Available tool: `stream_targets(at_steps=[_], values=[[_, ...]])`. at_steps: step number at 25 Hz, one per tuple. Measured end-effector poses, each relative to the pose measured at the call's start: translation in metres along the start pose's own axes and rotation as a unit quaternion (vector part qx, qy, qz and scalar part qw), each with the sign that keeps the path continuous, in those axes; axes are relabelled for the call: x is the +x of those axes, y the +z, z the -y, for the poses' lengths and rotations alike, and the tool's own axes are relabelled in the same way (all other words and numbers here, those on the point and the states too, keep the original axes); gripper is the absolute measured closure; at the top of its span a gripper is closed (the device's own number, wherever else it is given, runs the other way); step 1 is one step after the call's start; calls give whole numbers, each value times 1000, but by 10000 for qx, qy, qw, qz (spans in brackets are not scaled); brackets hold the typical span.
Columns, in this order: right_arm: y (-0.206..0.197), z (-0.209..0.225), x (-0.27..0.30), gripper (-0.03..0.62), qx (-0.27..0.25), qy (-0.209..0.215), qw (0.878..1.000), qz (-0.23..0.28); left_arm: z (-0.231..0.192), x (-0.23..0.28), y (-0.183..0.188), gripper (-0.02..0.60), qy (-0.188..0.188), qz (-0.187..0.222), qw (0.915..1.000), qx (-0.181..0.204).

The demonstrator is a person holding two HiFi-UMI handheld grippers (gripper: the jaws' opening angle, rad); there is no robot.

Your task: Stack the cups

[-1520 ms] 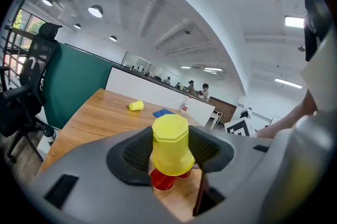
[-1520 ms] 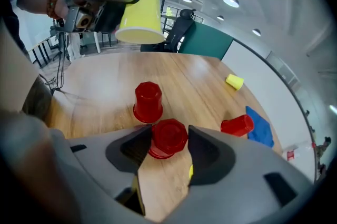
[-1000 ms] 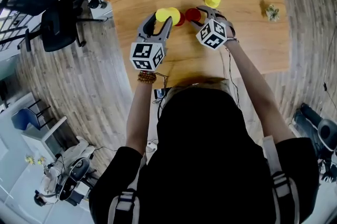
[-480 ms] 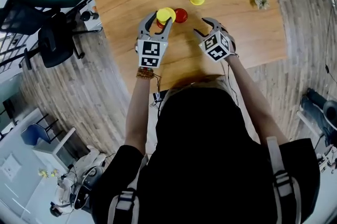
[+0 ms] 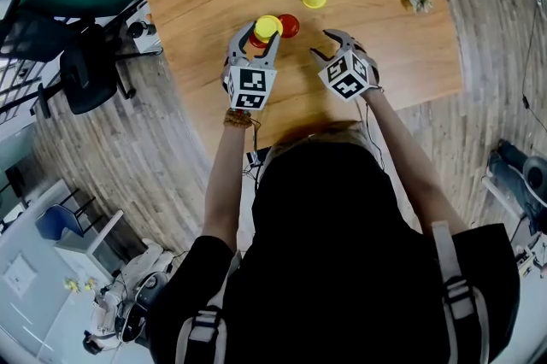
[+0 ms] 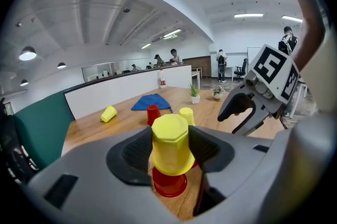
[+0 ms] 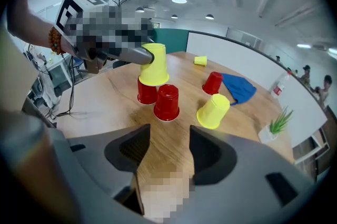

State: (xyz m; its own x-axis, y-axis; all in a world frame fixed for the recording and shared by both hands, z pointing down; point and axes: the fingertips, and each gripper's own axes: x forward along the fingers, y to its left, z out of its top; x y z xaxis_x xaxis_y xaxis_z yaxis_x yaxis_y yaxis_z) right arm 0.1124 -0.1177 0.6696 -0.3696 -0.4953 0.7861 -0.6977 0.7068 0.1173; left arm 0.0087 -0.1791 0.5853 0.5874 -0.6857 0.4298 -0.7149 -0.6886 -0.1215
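Seen from the head view, the left gripper (image 5: 261,36) clamps an upside-down yellow cup (image 6: 170,144) by its sides, its jaws fairly wide. The cup's long axis is upright, directly over an upside-down red cup (image 6: 169,183) on the wooden worktop (image 5: 197,3), at twelve o'clock from that gripper. Its rim already overlaps the red cup's top, so it likely just needs lowering. A second red cup (image 7: 167,102) stands just beside, at three o'clock. The right gripper (image 7: 168,152) is spread and empty, at four o'clock. No writing is readable, only square markers.
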Motion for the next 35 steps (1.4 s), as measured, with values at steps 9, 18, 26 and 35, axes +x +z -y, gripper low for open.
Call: stream_targets(at_steps=[9,18,26,35], values=[[-2,-1,-2,345,18,55,10000,-54,6,4,-13,341,49,-23,9999,105],[14,51,-3,344,233,-201,9993,205,0,-22,4,307,183,320,9989,-280],[29,114,41,333,327,-263,9991,89,-4,-68,5,307,603,611,9921,-918],[22,125,74,373,308,-187,9990,-265,-8,-92,-6,308,867,564,9894,-1016]])
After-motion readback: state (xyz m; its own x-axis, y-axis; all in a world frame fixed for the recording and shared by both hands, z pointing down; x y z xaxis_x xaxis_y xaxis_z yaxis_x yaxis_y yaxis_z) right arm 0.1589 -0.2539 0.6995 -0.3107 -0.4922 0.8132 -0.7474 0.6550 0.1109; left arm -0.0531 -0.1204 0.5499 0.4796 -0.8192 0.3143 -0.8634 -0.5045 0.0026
